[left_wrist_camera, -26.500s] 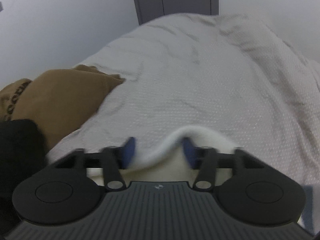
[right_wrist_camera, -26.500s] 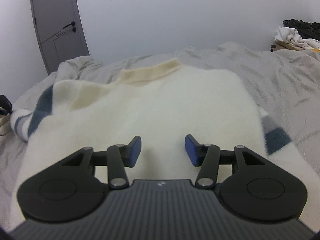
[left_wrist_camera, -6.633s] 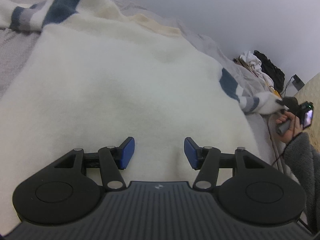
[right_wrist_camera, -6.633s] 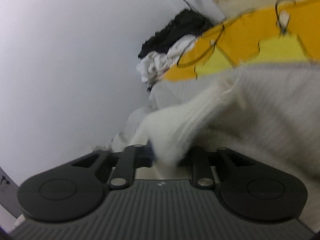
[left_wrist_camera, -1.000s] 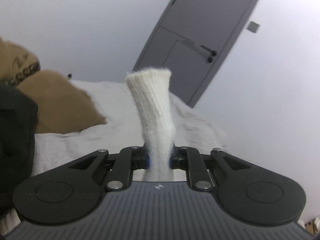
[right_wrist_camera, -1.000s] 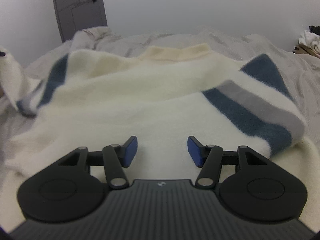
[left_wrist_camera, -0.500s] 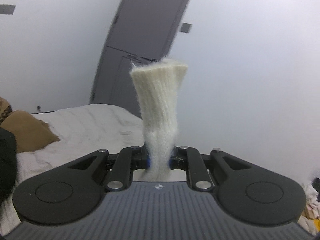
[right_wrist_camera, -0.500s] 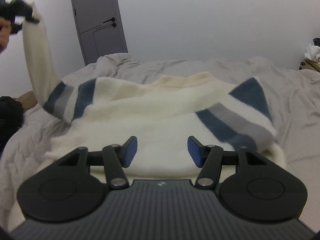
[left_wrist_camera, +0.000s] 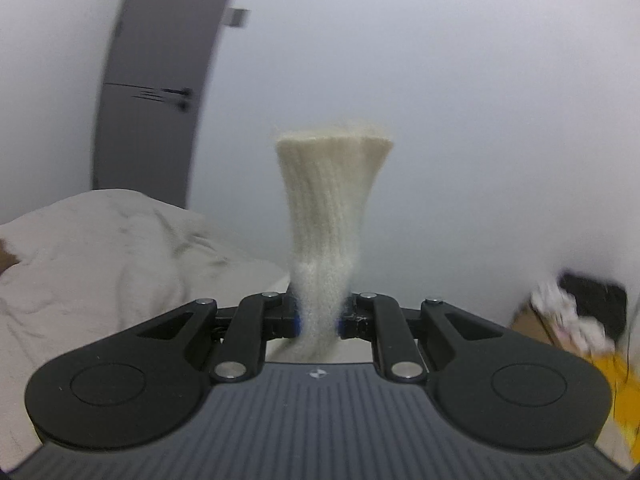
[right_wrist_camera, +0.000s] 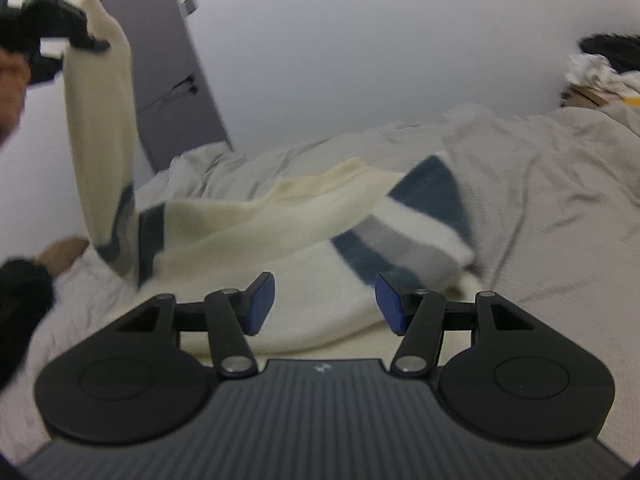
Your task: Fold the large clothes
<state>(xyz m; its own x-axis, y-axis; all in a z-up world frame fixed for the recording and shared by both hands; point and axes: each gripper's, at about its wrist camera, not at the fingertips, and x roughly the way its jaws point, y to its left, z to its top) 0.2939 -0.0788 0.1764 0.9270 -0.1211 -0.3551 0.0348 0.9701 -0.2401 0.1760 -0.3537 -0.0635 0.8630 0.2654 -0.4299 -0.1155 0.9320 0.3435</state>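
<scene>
Moved: left hand-held gripper [left_wrist_camera: 319,322], clamped on sleeve cuff [left_wrist_camera: 334,184], now higher over the bed [right_wrist_camera: 560,184].
Right hand-held gripper [right_wrist_camera: 325,302]: jaws apart, empty.
Next: you lay the sleeve across the sweater [right_wrist_camera: 280,248].

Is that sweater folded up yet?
No. The sweater lies spread on the bed, one sleeve lifted by the left gripper.

Each wrist fisheye looks forward past its own claw, low over the bed [right_wrist_camera: 560,168], sharing the grey door [left_wrist_camera: 160,80].

Pale plain wall [left_wrist_camera: 440,80], grey door [left_wrist_camera: 160,80], bed [right_wrist_camera: 560,200] under rumpled light cover.
</scene>
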